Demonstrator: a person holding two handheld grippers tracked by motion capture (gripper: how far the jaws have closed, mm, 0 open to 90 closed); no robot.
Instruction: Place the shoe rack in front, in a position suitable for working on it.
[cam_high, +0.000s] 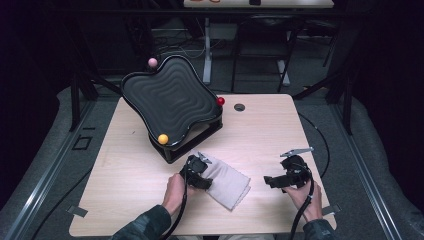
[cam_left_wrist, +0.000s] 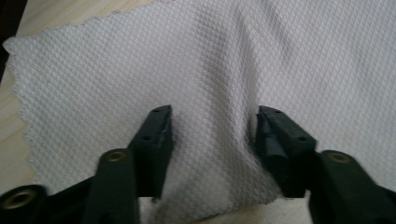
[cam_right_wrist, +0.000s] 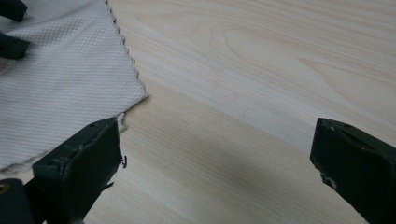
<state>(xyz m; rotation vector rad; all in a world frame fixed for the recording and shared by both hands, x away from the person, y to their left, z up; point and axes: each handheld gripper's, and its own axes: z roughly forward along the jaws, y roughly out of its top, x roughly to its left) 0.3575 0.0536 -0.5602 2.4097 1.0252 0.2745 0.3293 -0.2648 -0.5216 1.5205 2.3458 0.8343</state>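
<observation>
A white textured cloth (cam_high: 227, 182) lies folded on the wooden table (cam_high: 130, 190) near its front edge. My left gripper (cam_high: 202, 176) rests tips-down on the cloth's left part. In the left gripper view the two black jaws (cam_left_wrist: 212, 126) stand partly apart on the cloth (cam_left_wrist: 210, 70), which puckers into a ridge between them; the pads do not clamp it. My right gripper (cam_high: 270, 181) is to the right of the cloth, pointing left. Its jaws (cam_right_wrist: 217, 149) stand wide open over bare wood, with the cloth's zigzag corner (cam_right_wrist: 56, 84) beside the left jaw.
A black wavy tray (cam_high: 172, 100) stands tilted on a stand at the back left of the table. An orange ball (cam_high: 163, 138) sits at its low rim, a red ball (cam_high: 220, 101) at its right, a pink ball (cam_high: 152, 62) at its top. A small round hole (cam_high: 239, 107) is behind.
</observation>
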